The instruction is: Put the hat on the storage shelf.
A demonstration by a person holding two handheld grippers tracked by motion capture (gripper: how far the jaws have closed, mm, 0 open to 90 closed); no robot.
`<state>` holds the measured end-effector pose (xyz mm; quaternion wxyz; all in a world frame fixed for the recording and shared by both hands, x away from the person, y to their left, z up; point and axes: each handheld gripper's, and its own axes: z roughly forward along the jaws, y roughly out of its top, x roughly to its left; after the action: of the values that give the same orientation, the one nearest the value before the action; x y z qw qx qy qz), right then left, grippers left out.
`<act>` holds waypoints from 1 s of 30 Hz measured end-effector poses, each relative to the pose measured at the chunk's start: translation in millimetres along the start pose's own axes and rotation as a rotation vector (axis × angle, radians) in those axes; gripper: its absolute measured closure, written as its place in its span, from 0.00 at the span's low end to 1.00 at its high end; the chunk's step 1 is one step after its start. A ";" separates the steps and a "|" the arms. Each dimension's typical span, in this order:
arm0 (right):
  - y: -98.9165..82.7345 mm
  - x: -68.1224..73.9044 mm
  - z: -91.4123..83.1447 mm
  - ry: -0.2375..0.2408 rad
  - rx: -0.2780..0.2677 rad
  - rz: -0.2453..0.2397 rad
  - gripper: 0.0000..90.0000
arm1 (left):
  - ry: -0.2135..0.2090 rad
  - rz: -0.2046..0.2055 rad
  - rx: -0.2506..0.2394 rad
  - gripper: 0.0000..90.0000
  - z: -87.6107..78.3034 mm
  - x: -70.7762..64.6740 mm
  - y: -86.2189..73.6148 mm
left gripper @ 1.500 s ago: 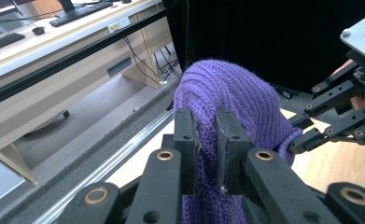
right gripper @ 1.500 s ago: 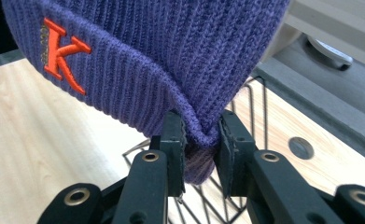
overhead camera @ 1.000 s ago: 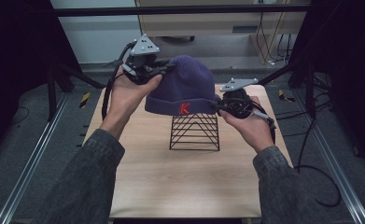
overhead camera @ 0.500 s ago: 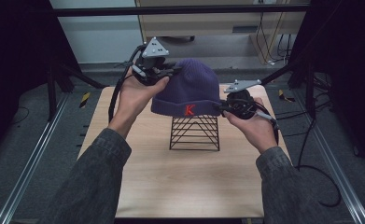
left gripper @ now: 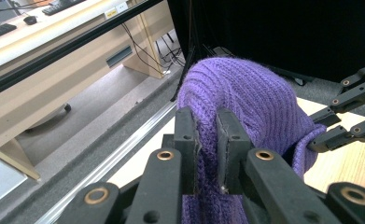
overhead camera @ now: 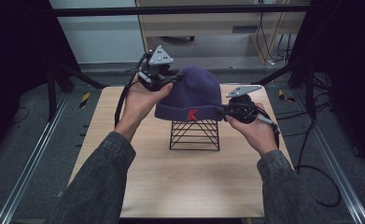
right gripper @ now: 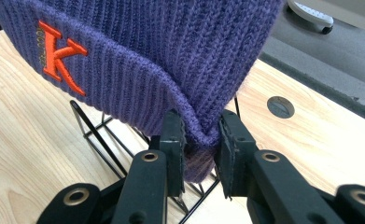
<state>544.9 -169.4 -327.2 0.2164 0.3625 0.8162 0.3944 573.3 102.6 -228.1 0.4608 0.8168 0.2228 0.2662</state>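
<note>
Over the middle of the wooden table (overhead camera: 124, 154): purple beanie (overhead camera: 194, 95) carried above black wire stand (overhead camera: 194, 135), presumably for seating on it. Right gripper (overhead camera: 227, 111) clamped on folded cuff; left gripper (overhead camera: 171, 78) pinching crown knit, jaws nearly closed, keeping it spread

The middle of the desk (overhead camera: 124, 154) is taken up by a black wire stand (overhead camera: 194, 135), over which a purple beanie (overhead camera: 194, 95) is held; the way across above the stand is closed by it; bare wood is left open at the near edge and on both sides of the stand.
</note>
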 end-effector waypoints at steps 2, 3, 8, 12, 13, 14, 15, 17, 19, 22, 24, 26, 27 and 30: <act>-1.3 -0.1 0.8 -0.001 0.006 0.002 0.82 | -0.003 0.000 0.002 0.89 1.9 -0.9 -2.0; -2.4 -0.4 1.5 0.000 0.007 -0.003 0.82 | -0.005 -0.001 0.002 0.89 3.0 -1.4 -3.3; -7.3 -2.4 2.5 -0.005 0.023 0.002 0.82 | -0.007 0.008 0.010 0.89 6.8 -4.4 -6.5; -8.4 -3.3 1.5 -0.003 0.022 0.002 0.82 | -0.011 0.007 0.012 0.89 7.4 -4.5 -7.1; -8.9 -3.7 1.5 -0.003 0.021 0.001 0.82 | -0.012 0.009 0.011 0.89 7.6 -4.4 -7.5; -9.5 -3.9 1.8 -0.002 0.019 0.004 0.82 | -0.013 0.010 0.013 0.89 8.0 -4.4 -8.2; -10.1 -4.1 1.8 -0.004 0.020 0.006 0.82 | -0.014 0.008 0.015 0.89 8.4 -4.5 -9.0; -11.7 -4.4 2.0 -0.013 0.019 0.005 0.82 | -0.013 0.010 0.021 0.89 9.5 -4.6 -10.4; -12.0 -4.6 1.9 -0.014 0.017 0.005 0.82 | -0.018 -0.004 0.012 0.89 10.0 -4.2 -12.0; -13.7 -4.4 2.4 -0.010 0.023 0.002 0.82 | -0.018 0.000 0.023 0.89 11.8 -4.5 -14.4; -14.7 -4.4 2.7 -0.011 0.027 0.002 0.82 | -0.020 -0.004 0.023 0.89 12.9 -5.1 -16.2; -15.7 -4.6 3.2 -0.011 0.036 -0.002 0.82 | -0.022 -0.003 0.029 0.89 14.4 -5.7 -17.9; -16.3 -4.4 3.6 -0.011 0.037 0.000 0.82 | -0.023 -0.001 0.033 0.89 15.1 -5.8 -18.5; -17.9 -4.9 4.5 -0.007 0.038 0.002 0.82 | -0.026 -0.001 0.034 0.89 16.4 -5.8 -19.2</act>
<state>543.4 -178.6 -343.8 0.2123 0.3687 0.8224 0.3777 577.0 97.8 -253.3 0.4497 0.8279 0.2217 0.2514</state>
